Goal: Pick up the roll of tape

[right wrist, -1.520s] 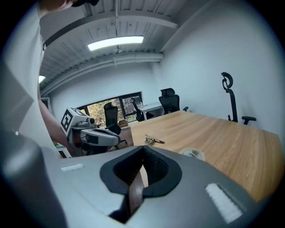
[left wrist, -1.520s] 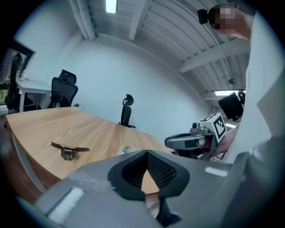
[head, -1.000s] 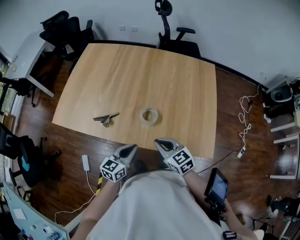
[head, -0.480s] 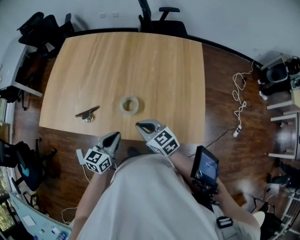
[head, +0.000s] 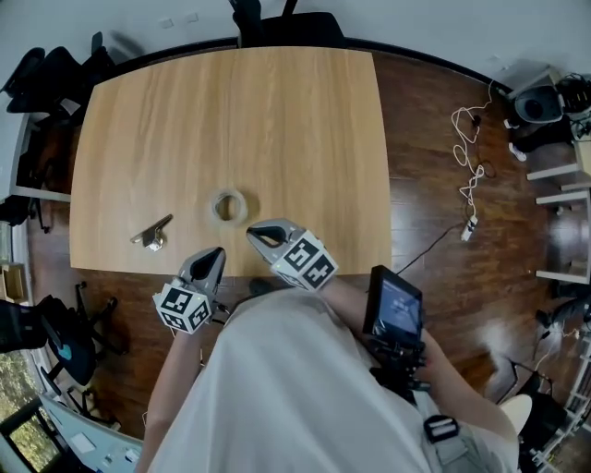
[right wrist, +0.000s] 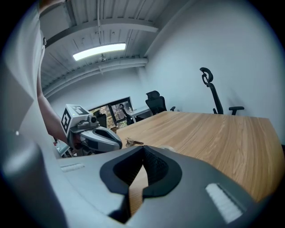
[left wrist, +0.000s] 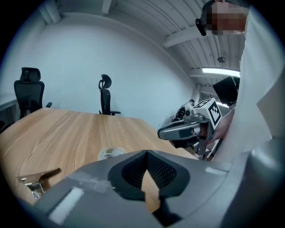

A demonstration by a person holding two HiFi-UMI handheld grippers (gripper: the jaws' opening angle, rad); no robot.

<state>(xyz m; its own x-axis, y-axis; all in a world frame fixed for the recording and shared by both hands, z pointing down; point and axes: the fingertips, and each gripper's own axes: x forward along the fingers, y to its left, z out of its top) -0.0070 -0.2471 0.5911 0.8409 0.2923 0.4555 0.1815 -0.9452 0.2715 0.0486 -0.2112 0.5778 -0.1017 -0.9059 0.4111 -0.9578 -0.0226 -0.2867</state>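
Note:
The roll of clear tape (head: 229,205) lies flat on the wooden table (head: 277,120), near its front edge. My right gripper (head: 254,233) hangs just in front and to the right of the roll, over the table's edge, jaws shut and empty. The left gripper (head: 214,255) is lower and to the left, just off the table's front edge, also shut with nothing in it. In the left gripper view the tape (left wrist: 110,153) shows just beyond the closed left gripper (left wrist: 145,152), left of its tips. The right gripper (right wrist: 143,147) hides most of the roll in its own view.
A metal clip (head: 150,235) lies on the table left of the tape. Office chairs (head: 277,20) stand at the far side and at the left. Cables (head: 469,162) trail on the dark floor to the right. A small screen (head: 395,309) sits by my right arm.
Both grippers have moved forward toward the table's front edge and the tape. The right one now reaches over the edge, close to the roll. Their jaws stayed shut.

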